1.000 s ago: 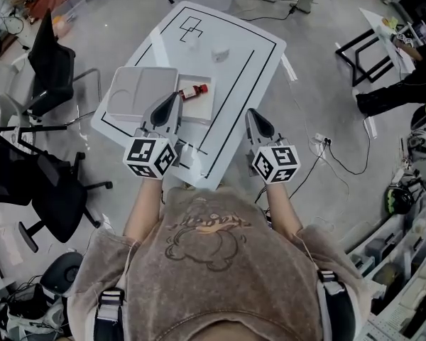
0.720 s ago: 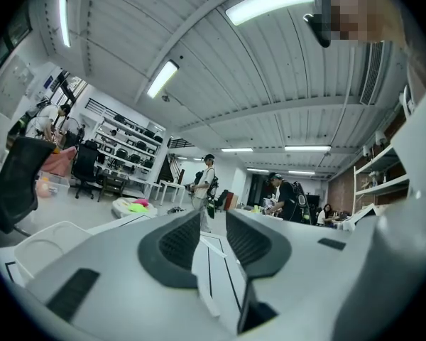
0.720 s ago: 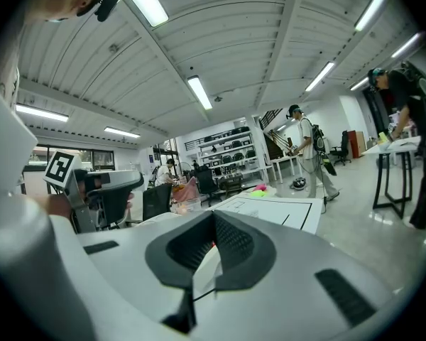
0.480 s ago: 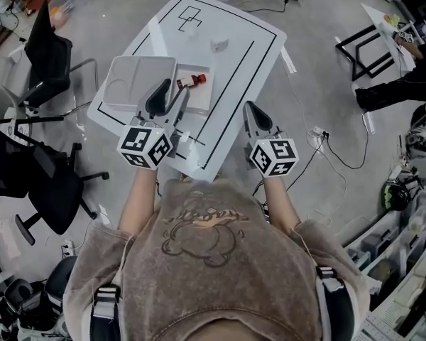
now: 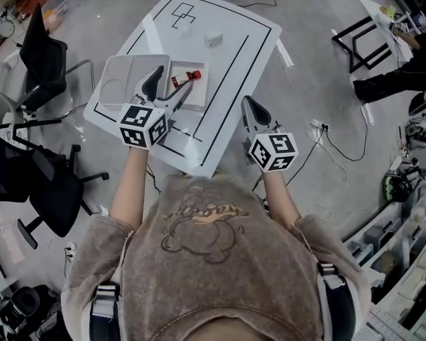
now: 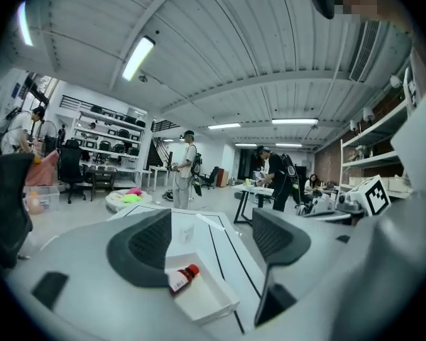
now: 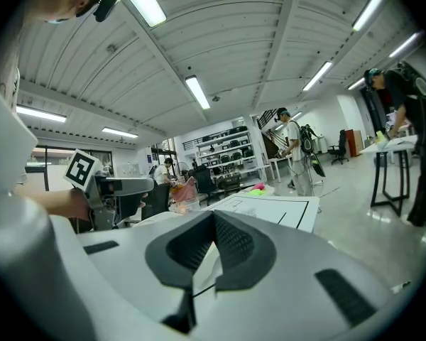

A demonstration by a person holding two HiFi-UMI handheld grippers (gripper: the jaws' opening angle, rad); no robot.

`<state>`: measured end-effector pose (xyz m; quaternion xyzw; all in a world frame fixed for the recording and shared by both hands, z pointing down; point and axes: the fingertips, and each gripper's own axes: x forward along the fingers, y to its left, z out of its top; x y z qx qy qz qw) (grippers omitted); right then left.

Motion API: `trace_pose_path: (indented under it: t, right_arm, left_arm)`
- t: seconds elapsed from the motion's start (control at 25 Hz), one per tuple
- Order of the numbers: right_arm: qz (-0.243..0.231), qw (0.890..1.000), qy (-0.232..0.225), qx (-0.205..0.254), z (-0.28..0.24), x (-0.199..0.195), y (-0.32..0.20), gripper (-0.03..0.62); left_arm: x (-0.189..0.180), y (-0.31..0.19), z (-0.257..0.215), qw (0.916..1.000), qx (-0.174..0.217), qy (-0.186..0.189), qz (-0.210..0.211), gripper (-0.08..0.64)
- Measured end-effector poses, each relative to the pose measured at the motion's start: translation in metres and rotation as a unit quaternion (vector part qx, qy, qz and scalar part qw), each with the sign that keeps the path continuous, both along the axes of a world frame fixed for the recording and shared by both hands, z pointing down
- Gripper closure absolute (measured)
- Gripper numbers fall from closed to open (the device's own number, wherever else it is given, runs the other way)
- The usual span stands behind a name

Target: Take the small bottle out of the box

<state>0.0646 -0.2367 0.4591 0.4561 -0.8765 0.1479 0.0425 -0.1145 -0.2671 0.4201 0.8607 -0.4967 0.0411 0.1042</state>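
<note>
Left gripper on the approach, jaws opening wide and empty, small bottle ahead in the box, so next, descend and clamp.

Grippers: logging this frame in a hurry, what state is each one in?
Left gripper: jaws opening, wide apart, gripping nothing; the small bottle lies ahead in the box.
Right gripper: shut, empty.

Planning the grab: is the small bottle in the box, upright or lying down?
Inside, lying down: the small bottle rests flat on the floor of the open white box, red cap pointing sideways.
</note>
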Motion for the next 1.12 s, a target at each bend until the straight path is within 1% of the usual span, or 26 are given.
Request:
trace_pose_path:
  t: [0.12,0.2,0.32,0.4,0.52,0.68,0.8,0.92,1.12]
  right_arm:
    - [0.003,1.0,0.0,-0.003,0.002,0.004,0.001,0.595]
    - [0.005,1.0,-0.001,-0.005,0.003,0.006,0.001,0.595]
    - [0.008,1.0,-0.002,-0.006,0.004,0.008,0.001,0.595]
    - [0.011,1.0,-0.002,-0.007,0.006,0.009,0.001,0.595]
    - [0.016,1.0,-0.003,-0.01,0.008,0.01,0.002,0.595]
    - [0.026,1.0,-0.004,-0.014,0.011,0.016,0.002,0.595]
    - [0.035,0.999,-0.004,-0.016,0.012,0.022,0.002,0.595]
    - [0.045,0.999,-0.003,-0.018,0.013,0.028,0.002,0.595]
    - [0.064,0.998,-0.003,-0.023,0.016,0.037,0.003,0.595]
  left_arm:
    - [0.006,-0.014,0.012,0.9987,-0.016,-0.037,0.03,0.212]
    - [0.011,-0.023,0.024,0.9959,-0.028,-0.069,0.051,0.213]
    - [0.018,-0.034,0.048,0.9878,-0.055,-0.118,0.085,0.213]
    - [0.022,-0.04,0.065,0.98,-0.075,-0.153,0.104,0.213]
    - [0.025,-0.048,0.09,0.9658,-0.099,-0.206,0.123,0.215]
    - [0.025,-0.06,0.119,0.9463,-0.131,-0.259,0.143,0.213]
    - [0.028,-0.064,0.138,0.9266,-0.153,-0.298,0.17,0.213]
    - [0.031,-0.068,0.157,0.9057,-0.18,-0.329,0.198,0.213]
    - [0.031,-0.079,0.179,0.8777,-0.206,-0.374,0.218,0.22]
